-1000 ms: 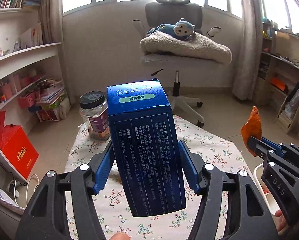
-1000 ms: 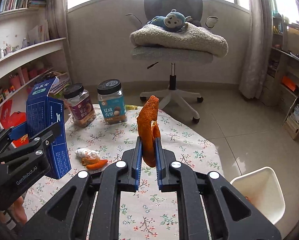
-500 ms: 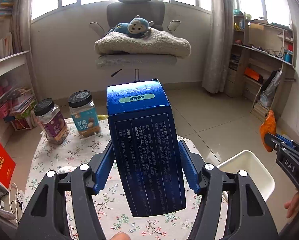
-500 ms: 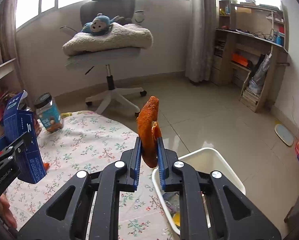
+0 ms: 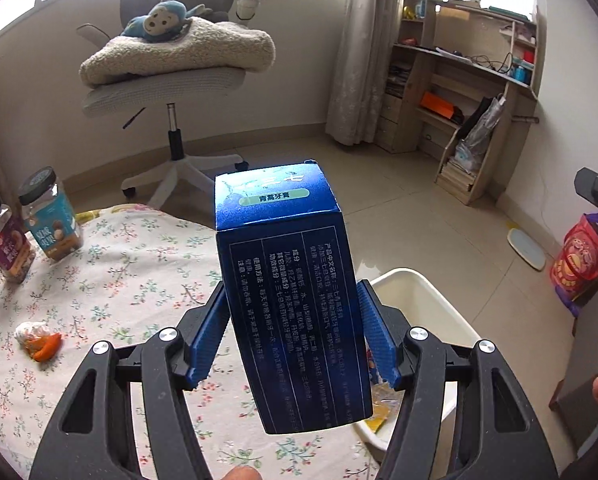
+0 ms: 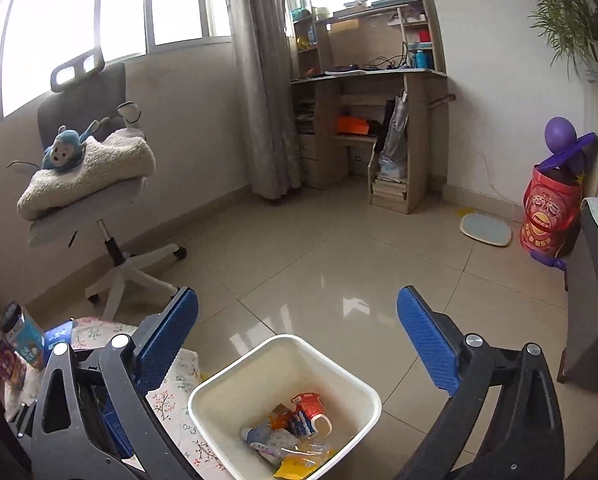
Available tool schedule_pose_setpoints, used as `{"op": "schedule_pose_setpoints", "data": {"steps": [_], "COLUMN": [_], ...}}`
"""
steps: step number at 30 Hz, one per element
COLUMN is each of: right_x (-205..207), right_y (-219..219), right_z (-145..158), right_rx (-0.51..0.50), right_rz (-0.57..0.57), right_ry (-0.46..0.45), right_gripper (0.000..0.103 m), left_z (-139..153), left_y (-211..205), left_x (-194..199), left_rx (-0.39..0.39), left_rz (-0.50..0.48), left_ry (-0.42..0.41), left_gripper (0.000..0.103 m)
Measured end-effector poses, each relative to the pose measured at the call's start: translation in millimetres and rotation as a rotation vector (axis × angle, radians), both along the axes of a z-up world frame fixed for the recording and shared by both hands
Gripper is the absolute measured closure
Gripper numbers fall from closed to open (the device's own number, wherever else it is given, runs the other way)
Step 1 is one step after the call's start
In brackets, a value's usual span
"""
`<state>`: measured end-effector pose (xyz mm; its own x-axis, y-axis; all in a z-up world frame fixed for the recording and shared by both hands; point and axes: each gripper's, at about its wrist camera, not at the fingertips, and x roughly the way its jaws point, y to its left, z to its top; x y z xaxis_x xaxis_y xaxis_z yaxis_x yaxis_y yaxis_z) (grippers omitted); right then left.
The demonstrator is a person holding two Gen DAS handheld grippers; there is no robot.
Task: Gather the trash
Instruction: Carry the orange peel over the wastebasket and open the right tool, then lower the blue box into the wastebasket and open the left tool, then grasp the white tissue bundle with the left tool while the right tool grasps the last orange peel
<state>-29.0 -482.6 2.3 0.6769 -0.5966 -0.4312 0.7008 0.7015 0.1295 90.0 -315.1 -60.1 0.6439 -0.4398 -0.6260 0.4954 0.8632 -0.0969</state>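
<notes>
Floral tablecloth [image 5: 111,280], white bin [image 6: 227,390] beside it, tiled floor [image 6: 339,264].

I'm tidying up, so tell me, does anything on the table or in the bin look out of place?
A crumpled tissue with orange peel lies loose on the floral tablecloth, not in the white bin. Otherwise nothing stands out.
</notes>
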Motion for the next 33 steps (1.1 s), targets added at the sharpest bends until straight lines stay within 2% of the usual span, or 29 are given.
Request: {"op": "schedule_pose_setpoints", "data": {"steps": [3, 6, 8, 9, 12, 23, 30, 33], "right_x": [-10, -20, -25, -26, -24, 22, 54, 70], "right_y": [-8, -15, -18, -20, -18, 61, 118, 144], "right_z": [2, 5, 7, 7, 6, -2, -9, -15], "right_rx": [-0.003, -0.011, -0.009, 0.000, 0.023, -0.125, -0.148, -0.148], "right_rz": [-0.035, -0.075, -0.098, -0.102, -0.094, 0.038, 0.179, 0.242], "right_ry": [-0.022, -0.052, -0.068, -0.072, -0.067, 0.057, 0.112, 0.144], "right_gripper": [0.007, 0.007, 0.007, 0.007, 0.007, 0.007, 0.007, 0.007], "left_z": [-1, -2, -2, -1, 4, 15, -2, -16], "left_y": [-27, -52, -63, -63, -55, 31, 97, 132], "left_x": [-2, -1, 2, 3, 4, 13, 38, 59], "left_rx": [-0.013, -0.055, -0.077, -0.086, -0.058, 0.049, 0.144, 0.194], "left_rz": [-0.033, -0.111, -0.156, -0.157, -0.133, 0.040, 0.140, 0.205], "left_ry": [0.026, 0.098, 0.151, 0.155, 0.111, -0.057, -0.042, -0.004], "left_gripper": [0.040, 0.037, 0.027, 0.020, 0.019, 0.018, 0.017, 0.017]}}
